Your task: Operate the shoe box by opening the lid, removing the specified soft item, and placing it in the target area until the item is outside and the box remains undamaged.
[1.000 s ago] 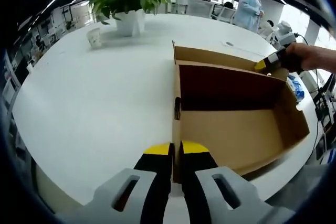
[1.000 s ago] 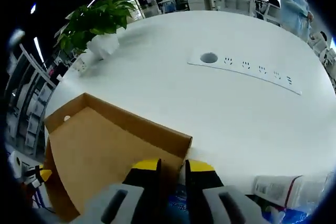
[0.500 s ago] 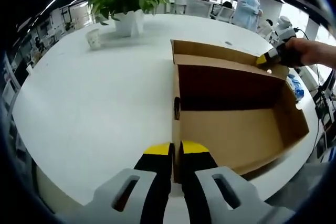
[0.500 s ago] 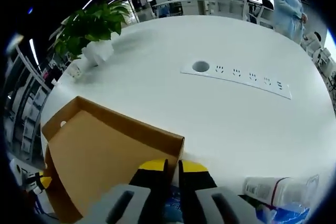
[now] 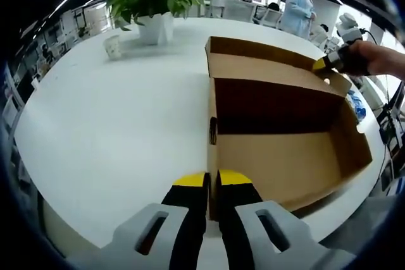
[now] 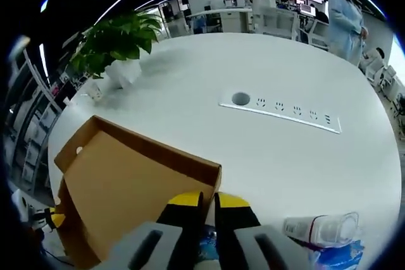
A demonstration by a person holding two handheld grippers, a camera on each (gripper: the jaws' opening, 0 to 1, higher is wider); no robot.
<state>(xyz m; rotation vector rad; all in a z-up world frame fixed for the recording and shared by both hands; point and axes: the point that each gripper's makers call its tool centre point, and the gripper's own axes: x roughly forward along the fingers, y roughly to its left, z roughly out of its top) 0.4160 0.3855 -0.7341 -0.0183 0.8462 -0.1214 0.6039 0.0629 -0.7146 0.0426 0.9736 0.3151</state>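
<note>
An open brown cardboard shoe box (image 5: 285,156) lies on the white table (image 5: 114,118). Its inside shows bare cardboard and a dark far wall. My left gripper (image 5: 212,181) is shut on the box's near side wall. The lid (image 5: 266,67) stands tilted up at the far side. A hand (image 5: 370,58) holds my right gripper (image 5: 321,64), which pinches the lid's far right corner. In the right gripper view, that gripper (image 6: 202,199) is shut on the rim of the lid (image 6: 126,181). Something blue (image 6: 209,250) lies just under its jaws.
A potted plant (image 5: 155,1) and a paper cup (image 5: 114,45) stand at the table's far left. A socket strip (image 6: 281,109) runs across the table past the lid. A clear plastic packet (image 6: 319,227) and blue wrapping (image 5: 356,104) lie right of the box. People stand at desks behind.
The right gripper has raised the lid's corner, so the lid tilts further back and shows more of its inside. The left gripper has kept its hold on the box wall.
</note>
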